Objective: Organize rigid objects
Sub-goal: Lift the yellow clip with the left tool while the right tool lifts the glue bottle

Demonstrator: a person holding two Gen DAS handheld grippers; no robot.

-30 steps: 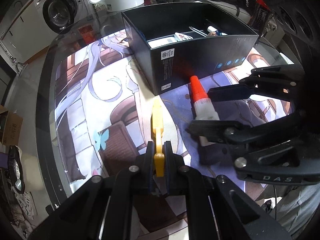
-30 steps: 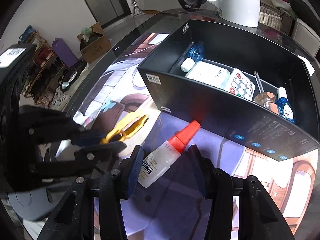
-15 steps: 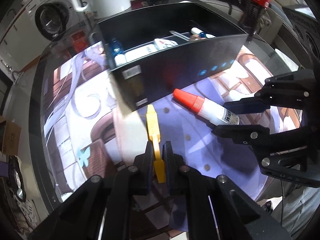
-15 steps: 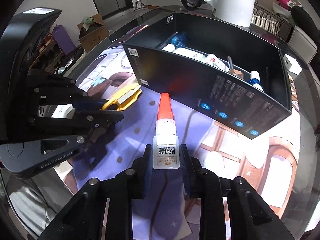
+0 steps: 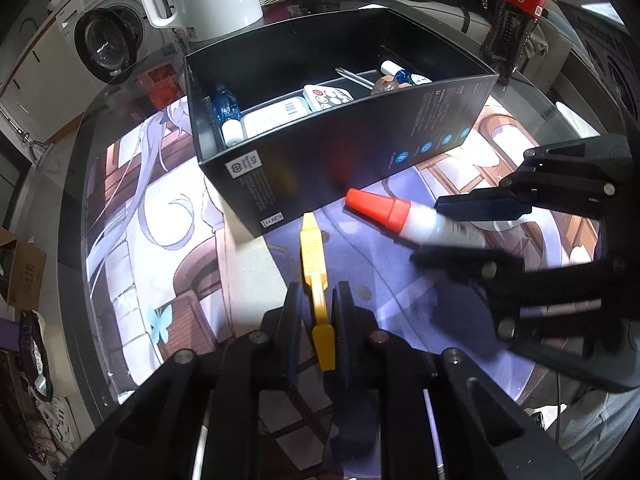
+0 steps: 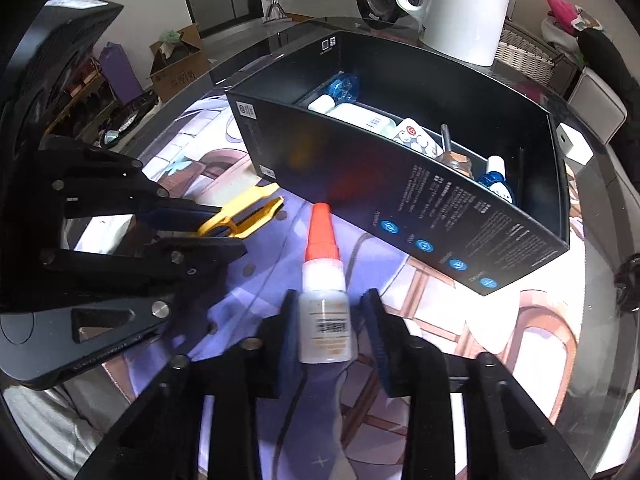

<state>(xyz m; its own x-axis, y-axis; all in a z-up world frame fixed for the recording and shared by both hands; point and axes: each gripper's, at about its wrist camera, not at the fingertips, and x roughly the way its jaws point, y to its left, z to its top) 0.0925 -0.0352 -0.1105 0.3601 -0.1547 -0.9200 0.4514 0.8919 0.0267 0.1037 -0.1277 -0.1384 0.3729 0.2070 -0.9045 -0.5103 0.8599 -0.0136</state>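
My left gripper [image 5: 316, 312] pinches the yellow snips [image 5: 316, 276]; its jaws have just eased slightly. My right gripper [image 6: 330, 322] has just clamped the red-capped glue bottle [image 6: 325, 300]. Both hover just before the black box [image 5: 360, 152], which holds small items.

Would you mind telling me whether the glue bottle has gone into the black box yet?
Not yet. The glue bottle is outside the black box, held in the right claw over the mat, red cap pointing towards the box's near wall.
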